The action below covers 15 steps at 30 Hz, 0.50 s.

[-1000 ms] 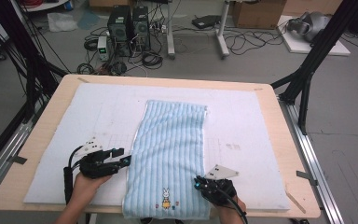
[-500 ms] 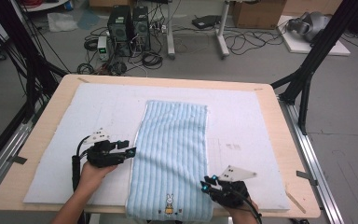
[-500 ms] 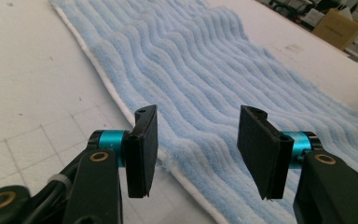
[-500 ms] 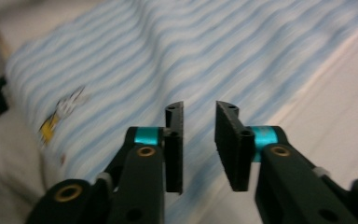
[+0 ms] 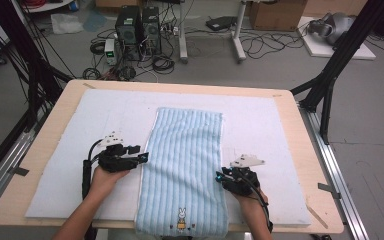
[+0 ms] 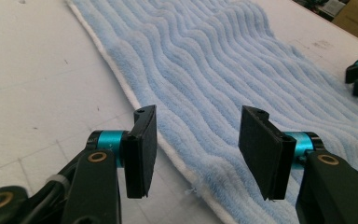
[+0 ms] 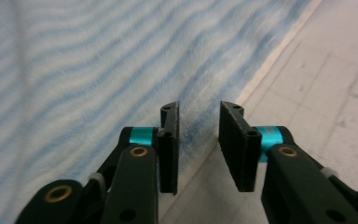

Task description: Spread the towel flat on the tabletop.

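High view: a pale blue ribbed towel (image 5: 185,170) lies flat, lengthwise, on a white mat (image 5: 80,130) that covers the wooden tabletop (image 5: 305,150), its near end with a small rabbit picture (image 5: 182,216) hanging just over the near edge. My left gripper (image 5: 141,156) sits at the towel's left long edge, about midway along it, and my right gripper (image 5: 220,177) sits at the right long edge, a little nearer to me. Left gripper view: my fingers (image 6: 142,149) stand well apart, with the towel's white-trimmed edge (image 6: 177,161) running between them on the mat; nothing is pressed between the pads, and my other gripper shows far off at the right. Right gripper view: my fingers (image 7: 170,144) have a narrow gap between them after just opening, and the towel's edge (image 7: 261,70) lies on the mat in that gap, blurred, with no pad pressing on it. Beyond the tabletop, the floor holds computer towers (image 5: 139,25) and loose cables (image 5: 260,45).
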### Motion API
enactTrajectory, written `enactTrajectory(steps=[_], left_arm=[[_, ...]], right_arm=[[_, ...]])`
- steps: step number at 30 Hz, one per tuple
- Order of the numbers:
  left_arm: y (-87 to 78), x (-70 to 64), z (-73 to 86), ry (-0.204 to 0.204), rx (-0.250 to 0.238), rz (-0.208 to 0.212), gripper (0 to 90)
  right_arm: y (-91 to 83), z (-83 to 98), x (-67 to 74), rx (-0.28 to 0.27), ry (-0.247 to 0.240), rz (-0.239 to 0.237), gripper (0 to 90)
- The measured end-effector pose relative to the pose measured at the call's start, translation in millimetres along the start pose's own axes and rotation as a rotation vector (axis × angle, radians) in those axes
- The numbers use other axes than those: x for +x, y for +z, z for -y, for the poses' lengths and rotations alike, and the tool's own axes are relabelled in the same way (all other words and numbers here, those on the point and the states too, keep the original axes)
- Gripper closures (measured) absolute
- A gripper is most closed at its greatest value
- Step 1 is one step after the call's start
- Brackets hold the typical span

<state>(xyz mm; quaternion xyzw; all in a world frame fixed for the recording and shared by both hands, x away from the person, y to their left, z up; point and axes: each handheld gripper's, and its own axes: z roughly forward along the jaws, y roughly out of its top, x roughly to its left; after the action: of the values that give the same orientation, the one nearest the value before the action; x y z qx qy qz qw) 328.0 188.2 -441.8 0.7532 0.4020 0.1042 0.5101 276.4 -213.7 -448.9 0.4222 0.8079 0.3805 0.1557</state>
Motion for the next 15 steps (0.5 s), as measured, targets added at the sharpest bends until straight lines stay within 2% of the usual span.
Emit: enactTrajectory(steps=[2,3,6,8,9,12,13,15], left_arm=[[-2.2,1.3,0.6,-0.002,0.0,-0.005,46.8],[-3.1,1.9,1.0,-0.003,0.004,-0.005,46.8],[-5.4,3.2,2.7,-0.011,0.003,-0.008,46.6],[-6.5,2.8,3.4,-0.01,0.006,-0.007,46.5],[-6.3,2.1,3.9,-0.012,0.007,-0.005,46.4],[-2.8,-1.0,5.9,-0.016,0.028,0.009,46.0],[-1.0,-2.7,6.7,-0.016,0.038,0.018,45.8],[2.8,-5.9,7.9,-0.01,0.052,0.031,45.8]], right_arm=[[0.4,-0.9,0.8,0.001,-0.013,0.0,83.3],[-1.4,-1.6,1.1,0.014,-0.035,0.002,85.9],[-4.9,-1.3,1.5,0.031,-0.049,0.041,86.5],[-8.2,-0.3,-0.4,0.041,-0.05,0.085,86.3],[-9.7,0.6,-2.3,0.041,-0.039,0.094,84.7],[-11.9,3.1,-6.7,-0.001,-0.009,0.076,68.3],[-13.9,3.5,-9.4,-0.027,0.017,0.058,66.9],[-18.6,3.4,-14.0,-0.068,0.049,0.059,62.5]])
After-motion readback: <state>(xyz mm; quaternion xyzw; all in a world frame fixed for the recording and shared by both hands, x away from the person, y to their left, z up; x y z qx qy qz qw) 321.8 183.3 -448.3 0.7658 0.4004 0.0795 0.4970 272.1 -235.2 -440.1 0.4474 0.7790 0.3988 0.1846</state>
